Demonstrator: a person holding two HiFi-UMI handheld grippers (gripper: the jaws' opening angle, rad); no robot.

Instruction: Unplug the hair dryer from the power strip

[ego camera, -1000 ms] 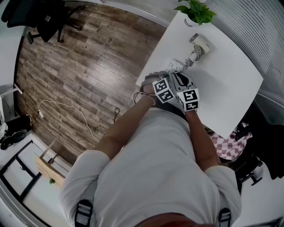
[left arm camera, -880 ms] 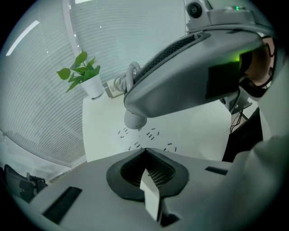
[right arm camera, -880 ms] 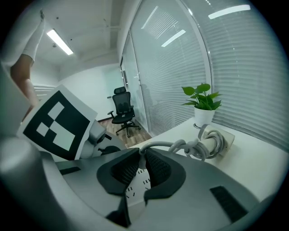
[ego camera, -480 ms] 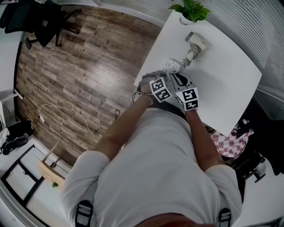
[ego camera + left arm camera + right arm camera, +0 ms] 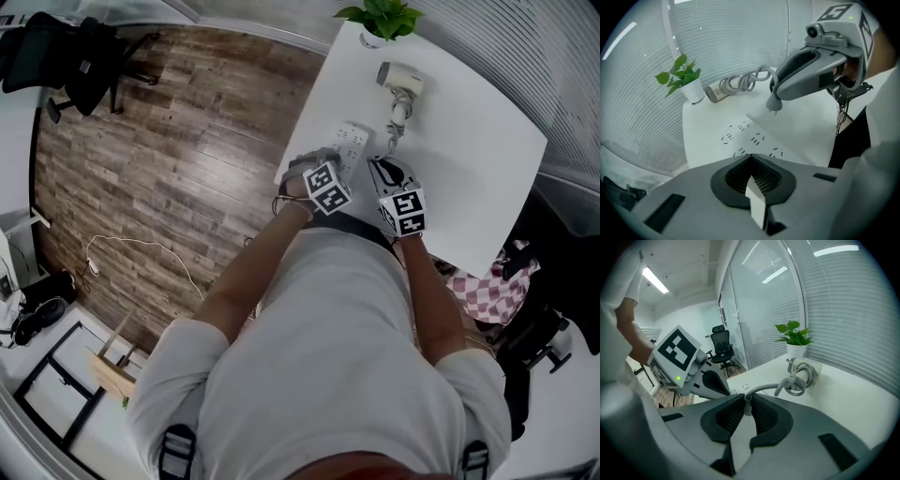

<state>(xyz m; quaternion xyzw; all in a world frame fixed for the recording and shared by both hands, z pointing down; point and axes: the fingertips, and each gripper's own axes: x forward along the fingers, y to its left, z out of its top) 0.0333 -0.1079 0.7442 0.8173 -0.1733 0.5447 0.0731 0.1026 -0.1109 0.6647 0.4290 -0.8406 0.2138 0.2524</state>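
Note:
A white power strip [image 5: 351, 141] lies on the white table [image 5: 469, 141]. My left gripper [image 5: 334, 165] is shut on its near end, and its socket slots [image 5: 740, 136] show just past the jaws [image 5: 752, 180]. My right gripper [image 5: 382, 167] is shut on the grey plug [image 5: 775, 105], which hangs clear of the strip with its prongs showing. The grey cord [image 5: 764, 388] runs from between the right gripper's [image 5: 746, 404] pads to the coiled bundle on the hair dryer [image 5: 806, 371]. The dryer [image 5: 400, 77] lies at the table's far side.
A potted plant [image 5: 380, 21] stands at the table's far corner beside the dryer. Window blinds [image 5: 843, 305] run along the table's far side. Wooden floor [image 5: 169, 141] with office chairs [image 5: 84, 56] lies to the left, and a checked cloth [image 5: 483, 291] lies below the table's right edge.
My right gripper has drawn to the right, away from the left one, taking the plug off the strip. The left gripper has stayed on the strip.

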